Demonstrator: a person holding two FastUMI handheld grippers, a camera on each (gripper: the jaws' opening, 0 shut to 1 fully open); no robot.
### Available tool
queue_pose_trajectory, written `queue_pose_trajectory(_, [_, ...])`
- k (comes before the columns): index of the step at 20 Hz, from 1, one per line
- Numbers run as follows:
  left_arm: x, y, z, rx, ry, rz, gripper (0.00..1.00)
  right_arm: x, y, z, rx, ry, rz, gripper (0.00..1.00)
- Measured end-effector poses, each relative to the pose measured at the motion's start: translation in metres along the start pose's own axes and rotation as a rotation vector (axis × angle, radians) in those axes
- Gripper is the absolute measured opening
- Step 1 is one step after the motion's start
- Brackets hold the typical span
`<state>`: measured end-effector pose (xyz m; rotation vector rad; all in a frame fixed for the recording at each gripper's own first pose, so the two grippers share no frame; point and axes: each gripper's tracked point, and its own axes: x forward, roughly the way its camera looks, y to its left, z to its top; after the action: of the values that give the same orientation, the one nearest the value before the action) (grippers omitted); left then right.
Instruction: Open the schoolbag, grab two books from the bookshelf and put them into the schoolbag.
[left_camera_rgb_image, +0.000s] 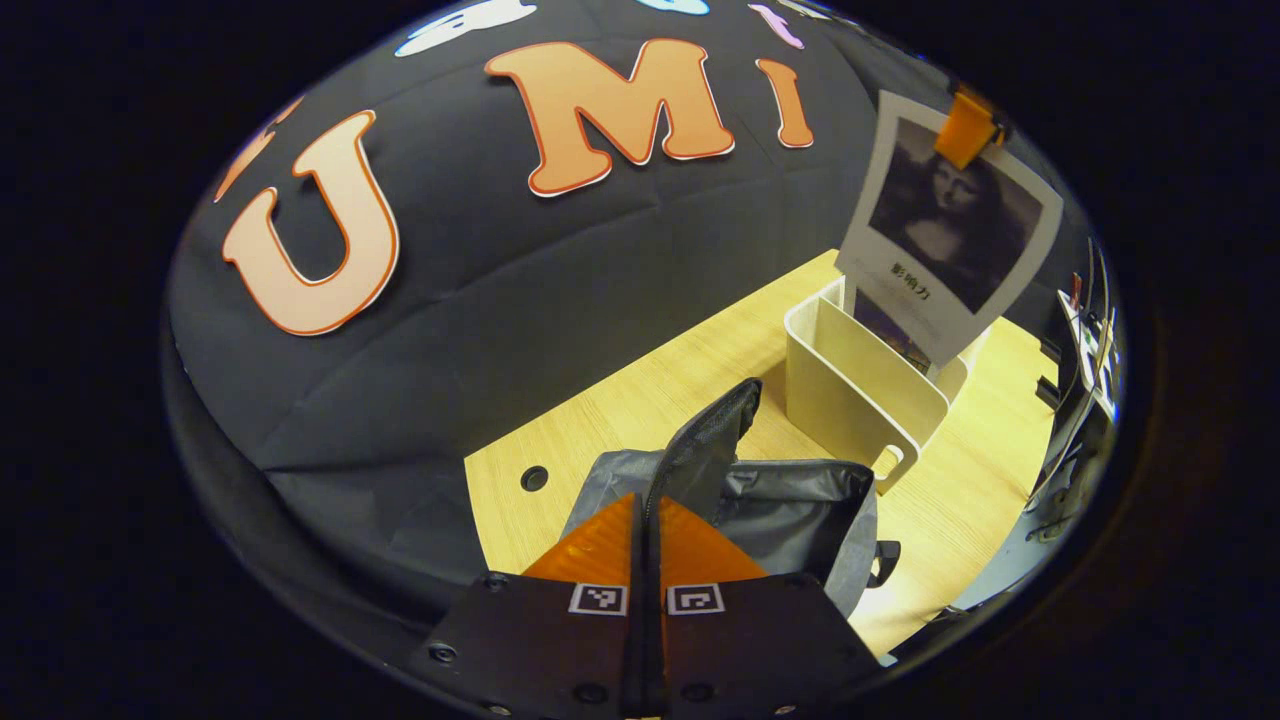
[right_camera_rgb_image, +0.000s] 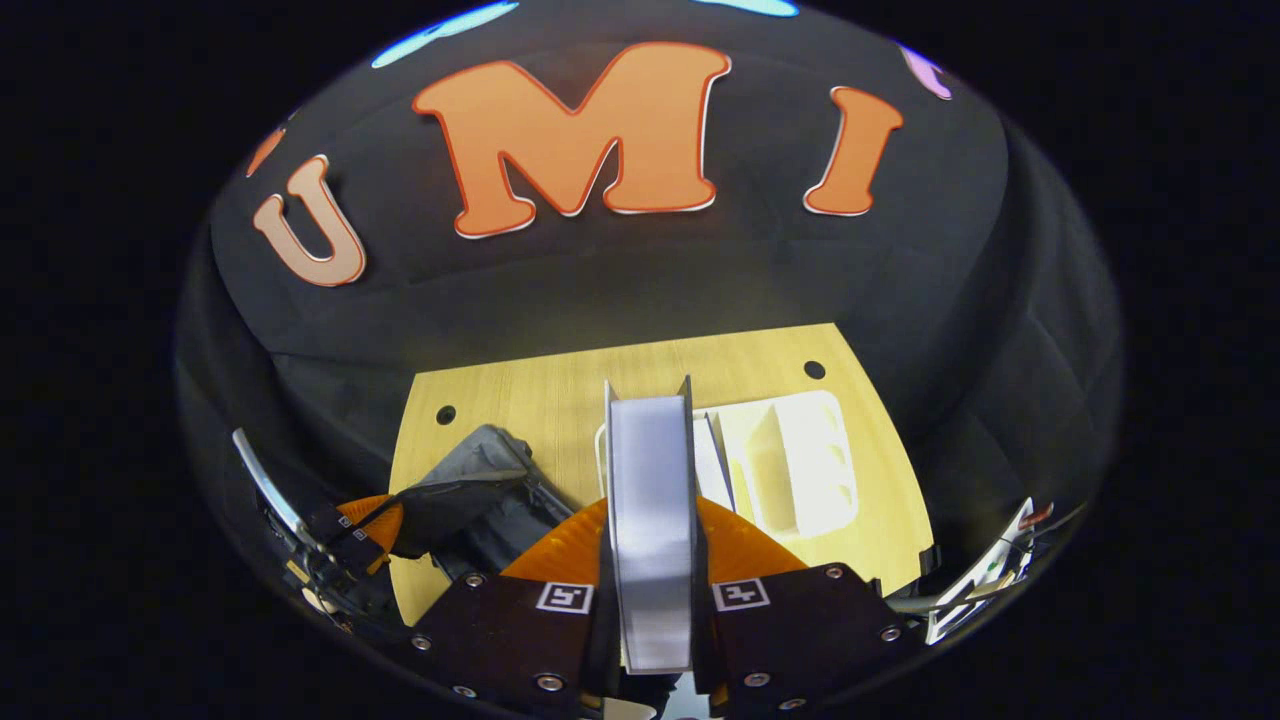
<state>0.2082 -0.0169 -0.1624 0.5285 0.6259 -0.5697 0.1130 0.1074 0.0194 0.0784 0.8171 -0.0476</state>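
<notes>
The grey schoolbag (left_camera_rgb_image: 790, 500) lies on the wooden table (left_camera_rgb_image: 620, 400). My left gripper (left_camera_rgb_image: 645, 510) is shut on the bag's dark flap (left_camera_rgb_image: 710, 430) and holds it up, so the bag's mouth is open. Behind the bag stands the white bookshelf (left_camera_rgb_image: 850, 385). Above it hangs a book with a portrait cover (left_camera_rgb_image: 950, 230), pinched at its top by my right gripper (left_camera_rgb_image: 965, 125). In the right gripper view that book (right_camera_rgb_image: 648, 450) is edge-on between the fingers of the right gripper (right_camera_rgb_image: 650, 525), over the bookshelf (right_camera_rgb_image: 800, 460), which holds another book (right_camera_rgb_image: 712, 460). The schoolbag (right_camera_rgb_image: 480, 490) and left gripper (right_camera_rgb_image: 365, 530) are to the left.
The booth's black cloth wall rises right behind the table. The tabletop has round holes (left_camera_rgb_image: 534, 478) (right_camera_rgb_image: 814, 369). Bare wood lies between the bag and the shelf. Some equipment (left_camera_rgb_image: 1085, 350) stands beyond the table's right edge.
</notes>
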Motion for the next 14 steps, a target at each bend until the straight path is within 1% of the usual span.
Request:
queue_pose_trajectory(2, [-0.002,0.000,0.001,-0.007,-0.010,0.005,0.01,-0.023,0.003,-0.018,0.110,-0.054,0.071,0.29])
queue_pose_trajectory(4, [-0.004,0.000,0.002,-0.006,-0.012,0.008,0.01,-0.035,0.006,-0.044,0.227,-0.087,0.155,0.28])
queue_pose_trajectory(6, [-0.006,0.002,0.003,-0.003,-0.018,0.018,0.01,-0.039,0.015,-0.075,0.349,-0.087,0.240,0.28])
queue_pose_trajectory(8, [-0.009,0.001,0.005,0.000,-0.021,0.019,0.01,-0.027,0.026,-0.110,0.478,-0.066,0.324,0.28])
queue_pose_trajectory(11, [-0.012,0.004,0.008,0.005,-0.030,0.035,0.00,-0.001,0.038,-0.150,0.676,-0.070,0.413,0.28])
queue_pose_trajectory(14, [-0.011,0.000,0.010,-0.009,-0.032,0.034,0.00,0.031,0.055,-0.176,0.821,-0.068,0.469,0.28])
